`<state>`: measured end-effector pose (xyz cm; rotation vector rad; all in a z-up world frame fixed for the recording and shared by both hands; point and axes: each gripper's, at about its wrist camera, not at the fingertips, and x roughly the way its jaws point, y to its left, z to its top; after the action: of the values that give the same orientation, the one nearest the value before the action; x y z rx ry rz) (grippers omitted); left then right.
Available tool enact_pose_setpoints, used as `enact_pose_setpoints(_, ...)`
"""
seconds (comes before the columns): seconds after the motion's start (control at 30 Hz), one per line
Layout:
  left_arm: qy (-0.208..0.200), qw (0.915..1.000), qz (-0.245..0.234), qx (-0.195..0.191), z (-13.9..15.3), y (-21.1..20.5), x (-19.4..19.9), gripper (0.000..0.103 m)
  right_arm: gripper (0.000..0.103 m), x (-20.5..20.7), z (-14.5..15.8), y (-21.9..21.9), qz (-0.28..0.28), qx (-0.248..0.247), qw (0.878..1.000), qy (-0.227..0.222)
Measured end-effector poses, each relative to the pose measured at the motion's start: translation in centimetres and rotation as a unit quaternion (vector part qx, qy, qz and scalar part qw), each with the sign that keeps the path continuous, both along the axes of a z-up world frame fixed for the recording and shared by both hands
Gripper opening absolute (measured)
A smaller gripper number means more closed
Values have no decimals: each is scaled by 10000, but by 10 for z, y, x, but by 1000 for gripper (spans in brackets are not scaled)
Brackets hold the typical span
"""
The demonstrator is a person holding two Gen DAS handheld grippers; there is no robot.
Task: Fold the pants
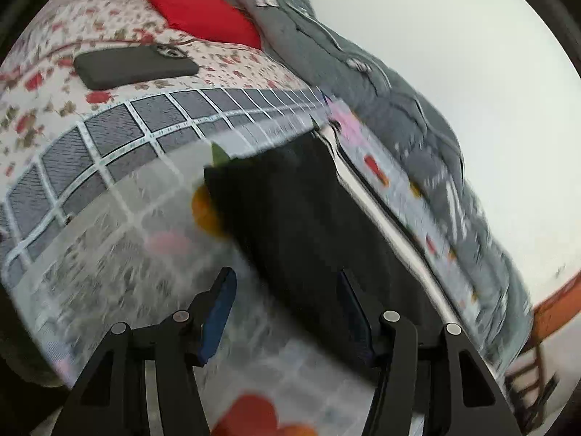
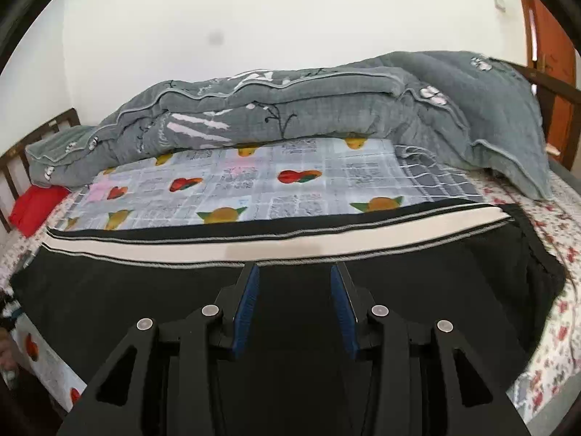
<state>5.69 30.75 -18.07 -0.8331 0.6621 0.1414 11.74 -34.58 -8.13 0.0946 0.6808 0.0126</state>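
Bed with patterned covers, a rolled grey quilt, a red pillow and a phone, set against a white wall.

In the right wrist view, a grey quilt (image 2: 290,109) lies bunched across the middle of the frame, on a printed sheet (image 2: 254,181) with orange and red cartoon motifs. A red pillow (image 2: 34,207) sits at the left edge, beside a dark wooden bed frame (image 2: 21,145). In the left wrist view, a dark phone (image 1: 134,65) rests at upper left on a floral bedspread (image 1: 54,109). An orange door (image 2: 548,54) shows at upper right.
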Motion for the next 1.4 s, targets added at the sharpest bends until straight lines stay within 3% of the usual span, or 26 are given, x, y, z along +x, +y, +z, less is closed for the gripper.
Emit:
enact_pose_setpoints(0.13,-138,9984,296,-464,-4,19,17,41,41,-16,-7,-3,-58,-145,9998,110)
enact_pose_setpoints(0.2,28,9975,500,-495,-8,26,23,17,41,-24,-11,-6,-108,-210,9996,172)
enact_pose_setpoints(0.27,93,9978,482,-454,-8,30,28,12,41,-31,-16,-11,-150,-231,9994,205)
enact_pose_setpoints(0.37,279,9978,417,441,15,14,37,11,41,-38,-25,-17,-184,-214,9992,286)
enact_pose_setpoints(0.47,215,9906,410,1289,50,-12,42,10,41,-41,-31,-25,-227,-182,9990,325)
enact_pose_setpoints(0.63,-224,9769,175,2119,108,-72,48,9,41,-46,-31,-34,-318,-221,9990,238)
enact_pose_setpoints(0.77,-771,9692,-426,2298,138,-133,57,9,41,-55,-27,-41,-318,-407,9986,81)
enact_pose_setpoints(0.87,-862,9620,-858,2443,149,-191,65,8,41,-61,-26,-51,-334,-415,9986,-1)
enact_pose_setpoints(1.0,-810,9415,-1648,2826,141,-276,73,8,41,-63,-32,-67,-400,-244,9988,115)
enact_pose_setpoints(1.1,-661,9253,-2177,3035,117,-337,74,8,41,-63,-35,-79,-493,-106,9985,212)
enact_pose_setpoints(1.2,-426,9267,-2731,2547,80,-379,67,8,41,-69,-36,-90,-574,5,9981,208)
enact_pose_setpoints(1.27,-257,9224,-3108,2280,57,-402,60,8,41,-71,-39,-94,-592,93,9978,265)
enact_pose_setpoints(1.33,-127,9136,-3331,2326,39,-423,49,8,41,-72,-42,-95,-556,162,9977,352)
enact_pose_setpoints(1.4,-166,9052,-3315,2655,33,-430,39,9,41,-73,-44,-92,-508,89,9978,417)
